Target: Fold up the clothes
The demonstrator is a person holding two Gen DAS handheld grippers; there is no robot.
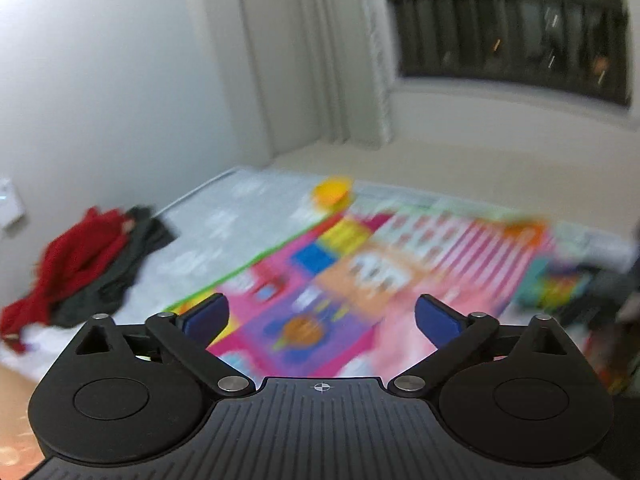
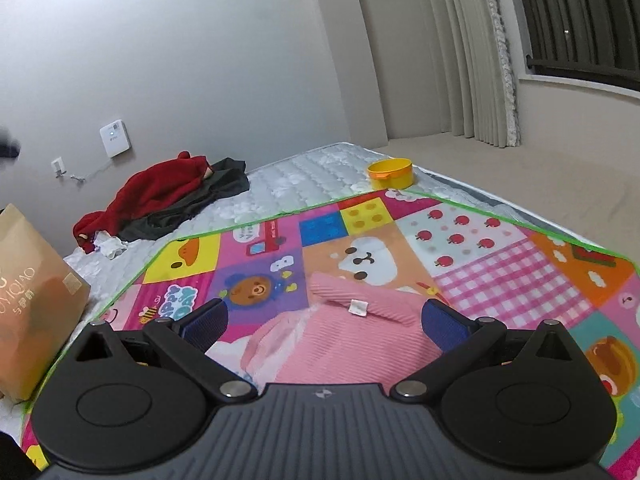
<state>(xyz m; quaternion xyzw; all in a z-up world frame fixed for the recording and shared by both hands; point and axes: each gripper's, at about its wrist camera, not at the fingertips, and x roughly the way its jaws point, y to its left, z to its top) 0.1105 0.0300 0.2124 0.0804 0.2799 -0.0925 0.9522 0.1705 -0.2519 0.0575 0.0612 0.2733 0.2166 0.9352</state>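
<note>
On the bed, the folding has hardly begun.
Near the close edge of the bright play mat (image 2: pixel 460 240) lies a pink ribbed garment (image 2: pixel 352 344), bunched up, not folded, with a small white tag showing. The right tool (image 2: pixel 324 320) hovers over it, fingers apart, holding nothing. The left tool (image 1: pixel 322 318) is also spread apart and empty; its view is blurry. At the far left corner of the bed (image 2: pixel 304 176) a red garment (image 2: pixel 160 188) and a dark garment (image 2: pixel 200 200) sit in a heap, waiting too.

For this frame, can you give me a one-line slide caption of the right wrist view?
Open right gripper poised over a pink ribbed garment on a colourful play mat, red and dark clothes heaped behind.
</note>
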